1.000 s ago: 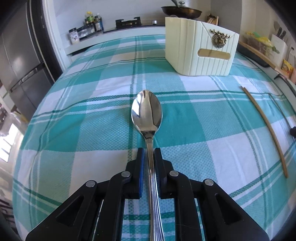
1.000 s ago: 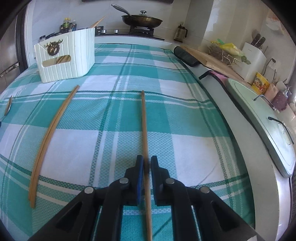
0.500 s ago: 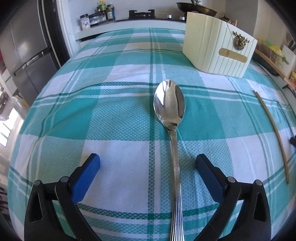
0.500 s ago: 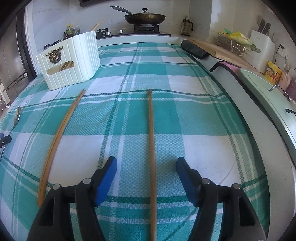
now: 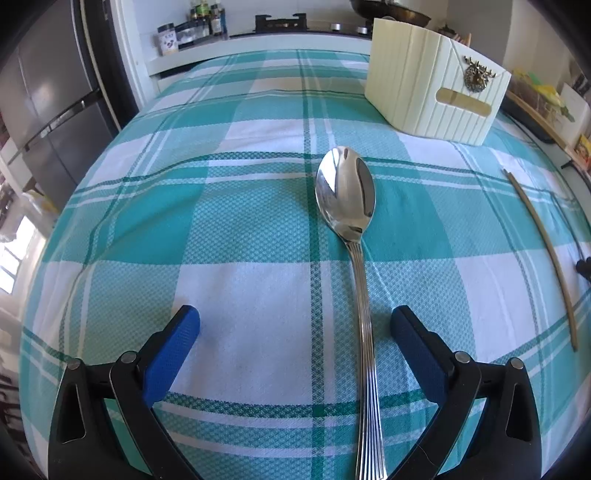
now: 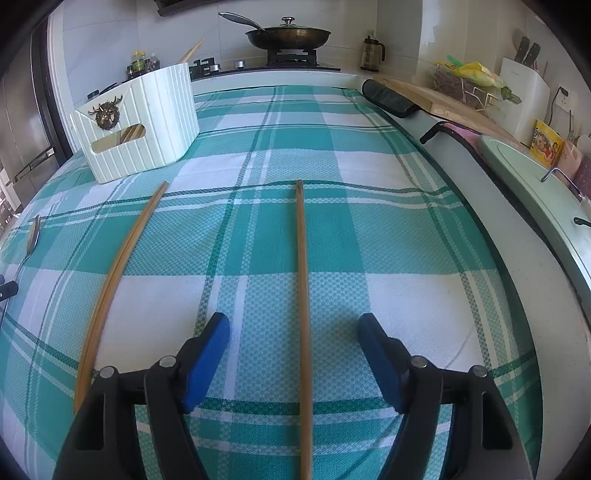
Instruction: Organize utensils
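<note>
A steel spoon lies on the teal checked cloth, bowl pointing away. My left gripper is open, its blue pads either side of the spoon's handle, nearer the right pad. A cream ribbed utensil box stands at the far right. In the right wrist view a wooden chopstick lies between the pads of my open right gripper. A second chopstick lies to its left. The box stands far left with chopsticks inside. The spoon shows at the left edge.
A pan sits on the stove behind the table. A fridge stands to the left. A counter with a cutting board, a knife block and a green lid runs along the right edge.
Both grippers opened, letting go of the spoon and the chopstick, which now lie on the cloth. The left gripper has shifted left, so the spoon sits nearer its right pad.
</note>
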`<control>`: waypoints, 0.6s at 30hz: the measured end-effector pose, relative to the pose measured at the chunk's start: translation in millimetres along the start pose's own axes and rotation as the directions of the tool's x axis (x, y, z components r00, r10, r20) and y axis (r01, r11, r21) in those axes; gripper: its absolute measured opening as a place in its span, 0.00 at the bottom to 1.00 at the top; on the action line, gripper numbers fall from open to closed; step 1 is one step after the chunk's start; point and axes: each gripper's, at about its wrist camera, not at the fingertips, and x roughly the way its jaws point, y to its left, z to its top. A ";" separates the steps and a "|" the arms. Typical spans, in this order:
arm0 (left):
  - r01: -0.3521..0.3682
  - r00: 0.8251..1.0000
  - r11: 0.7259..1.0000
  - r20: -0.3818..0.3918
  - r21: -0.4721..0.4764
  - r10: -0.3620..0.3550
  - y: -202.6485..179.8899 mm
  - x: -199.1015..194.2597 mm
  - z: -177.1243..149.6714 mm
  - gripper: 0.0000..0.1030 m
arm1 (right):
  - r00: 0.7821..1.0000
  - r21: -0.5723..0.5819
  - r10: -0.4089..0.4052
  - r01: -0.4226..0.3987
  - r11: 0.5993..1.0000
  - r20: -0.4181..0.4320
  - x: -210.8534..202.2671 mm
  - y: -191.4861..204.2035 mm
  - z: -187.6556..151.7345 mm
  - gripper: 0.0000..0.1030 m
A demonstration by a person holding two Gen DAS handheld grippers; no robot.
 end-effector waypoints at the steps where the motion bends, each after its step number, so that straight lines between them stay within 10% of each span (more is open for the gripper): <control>1: 0.001 1.000 1.000 0.002 0.001 -0.001 0.2 -0.4 -0.2 0.99 | 1.000 0.000 0.001 -0.001 1.000 0.000 0.0 -0.2 0.0 0.72; 18: 0.007 1.000 1.000 0.013 0.003 -0.007 1.0 -1.3 -1.4 0.99 | 1.000 0.002 0.002 -0.002 1.000 0.000 -0.1 0.2 0.1 0.72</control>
